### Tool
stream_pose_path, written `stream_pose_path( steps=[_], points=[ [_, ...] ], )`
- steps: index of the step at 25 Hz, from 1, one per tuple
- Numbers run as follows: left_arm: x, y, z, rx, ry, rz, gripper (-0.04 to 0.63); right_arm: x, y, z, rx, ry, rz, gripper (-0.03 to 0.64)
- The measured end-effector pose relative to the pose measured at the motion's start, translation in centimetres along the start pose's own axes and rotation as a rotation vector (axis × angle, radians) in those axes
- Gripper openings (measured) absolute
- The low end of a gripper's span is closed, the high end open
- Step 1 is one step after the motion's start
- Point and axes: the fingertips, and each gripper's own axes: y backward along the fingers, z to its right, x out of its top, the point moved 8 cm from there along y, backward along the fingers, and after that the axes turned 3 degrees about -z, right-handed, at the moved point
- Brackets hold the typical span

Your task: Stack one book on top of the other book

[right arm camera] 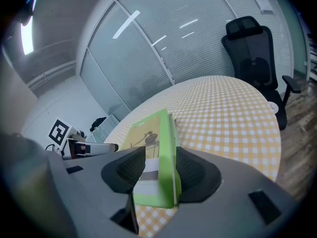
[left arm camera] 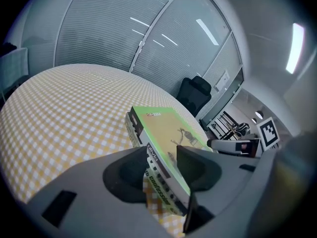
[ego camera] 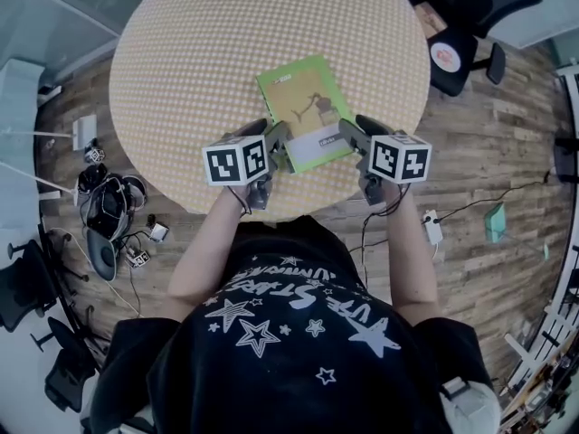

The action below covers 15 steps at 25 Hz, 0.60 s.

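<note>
we hold the left gripper [left arm camera: 161, 168] and right gripper [right arm camera: 159, 170] clenched on the near corners of the green book [ego camera: 305, 107], which lies between our fingers atop the second book [left arm camera: 163, 195] on the table [ego camera: 194, 61].

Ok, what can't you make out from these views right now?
Head view: the lower book is hidden under the green book.
Left gripper view: its spine print is blurred and partly behind the left gripper.
Right gripper view: the green book and right gripper largely block the lower book.
</note>
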Motion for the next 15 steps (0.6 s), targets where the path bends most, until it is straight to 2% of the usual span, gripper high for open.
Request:
stream_pose_path(
  steps=[5, 8, 11, 15],
  points=[
    [1.1, 2.8, -0.8, 0.009, -0.018, 0.052, 0.164, 1.2, 2.0, -1.8, -0.038, 0.06, 0.084, 0.181],
    [1.8, 4.9, -0.9, 0.001, -0.066, 0.087, 0.145, 1.5, 3.1, -3.7, -0.056, 0.069, 0.149, 0.179],
    [2.1, 6.9, -0.9, -0.041, -0.119, 0.106, 0.108, 1.4, 4.0, -6.2, -0.066, 0.057, 0.22, 0.167],
    [2.3, 9.6, -1.4, -0.139, -0.17, 0.123, 0.088, 0.6, 4.3, -10.3, -0.085, 0.057, 0.272, 0.133]
  ],
)
